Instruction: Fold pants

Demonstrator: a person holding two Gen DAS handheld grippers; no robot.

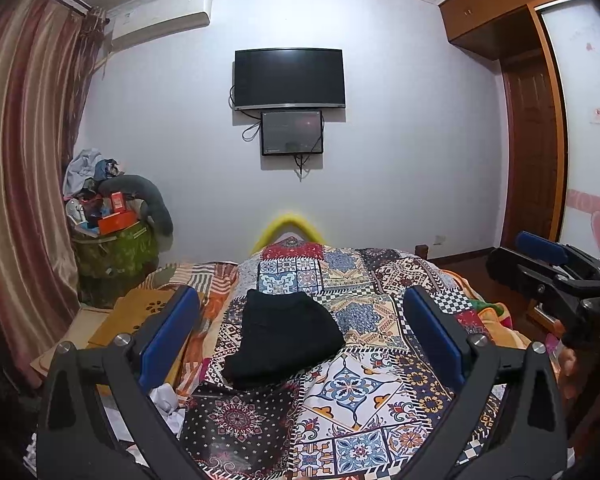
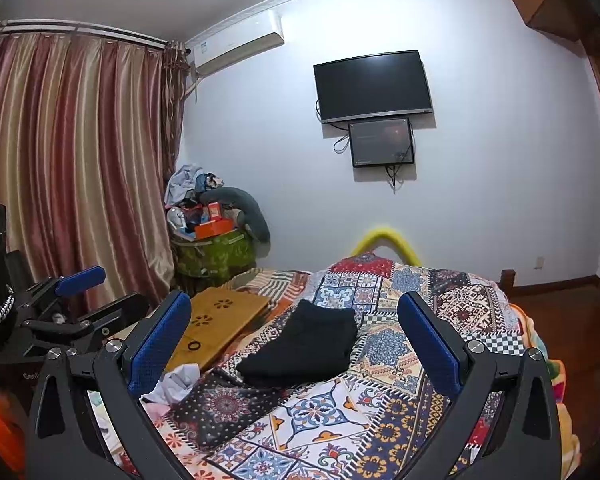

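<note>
The black pants [image 1: 284, 336] lie folded into a compact bundle on the patchwork bed cover [image 1: 364, 392]; they also show in the right wrist view [image 2: 304, 348]. My left gripper [image 1: 300, 320] is open and empty, held above and short of the pants, its blue pads [image 1: 168, 332] wide apart. My right gripper [image 2: 296, 328] is open and empty too, above the bed cover [image 2: 340, 408]. The right gripper shows at the right edge of the left wrist view [image 1: 540, 264]; the left gripper shows at the left of the right wrist view [image 2: 80, 292].
A wooden lap tray [image 2: 216, 328] and crumpled white cloth [image 2: 176, 380] lie left of the pants. A cluttered green bin [image 2: 216, 252] stands by the curtain [image 2: 72, 176]. A TV [image 1: 290, 78] hangs on the far wall. A wardrobe [image 1: 536, 152] is at the right.
</note>
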